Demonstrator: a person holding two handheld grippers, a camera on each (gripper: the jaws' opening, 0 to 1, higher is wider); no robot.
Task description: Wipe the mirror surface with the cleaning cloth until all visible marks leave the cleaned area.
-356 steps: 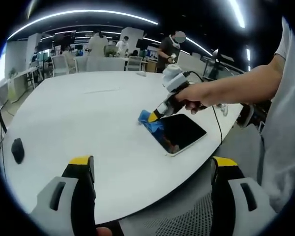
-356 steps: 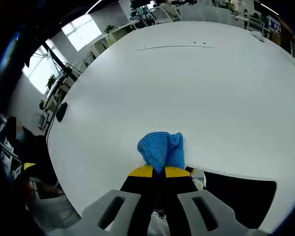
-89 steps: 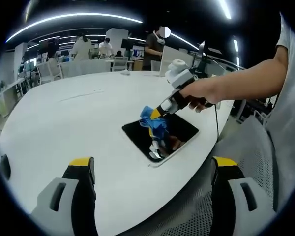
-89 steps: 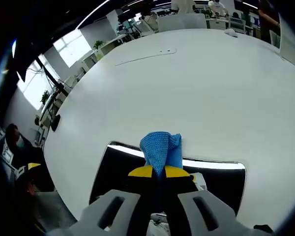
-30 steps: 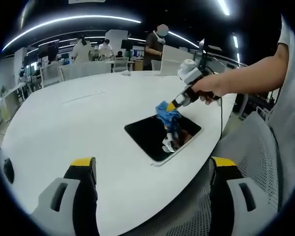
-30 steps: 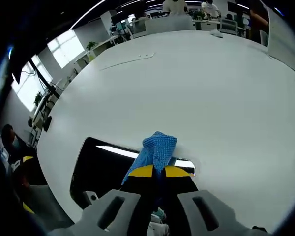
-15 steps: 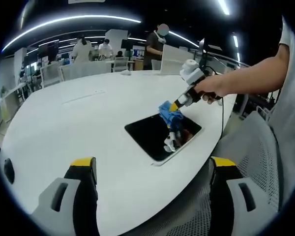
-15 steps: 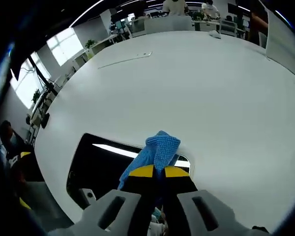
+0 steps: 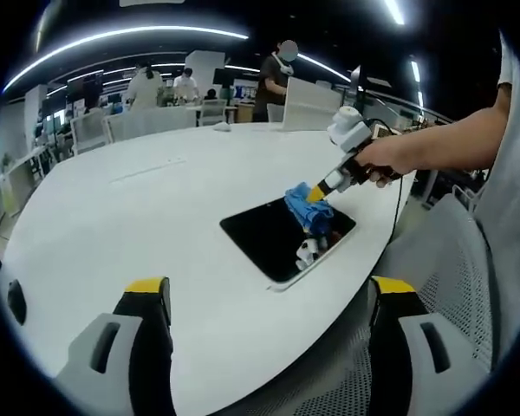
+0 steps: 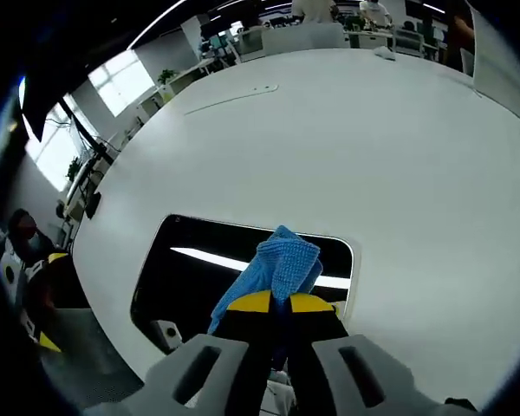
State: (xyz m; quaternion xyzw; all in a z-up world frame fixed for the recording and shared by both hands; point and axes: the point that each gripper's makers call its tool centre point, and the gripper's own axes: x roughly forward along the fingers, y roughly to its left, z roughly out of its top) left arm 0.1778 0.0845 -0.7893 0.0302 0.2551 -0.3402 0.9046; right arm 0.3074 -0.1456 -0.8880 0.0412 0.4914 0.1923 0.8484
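The right tongs (image 10: 275,303) are clenched on the blue cleaning cloth (image 10: 277,263), which seems to press on the dark mirror (image 10: 199,269) lying flat near the white surface's (image 10: 347,147) edge. The left tongs (image 9: 264,299) hang released, jaws wide apart, well short of the mirror.

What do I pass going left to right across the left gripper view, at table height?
Dark object at the table's left edge → white table → black mirror → blue cloth → right claw → the person's hand.
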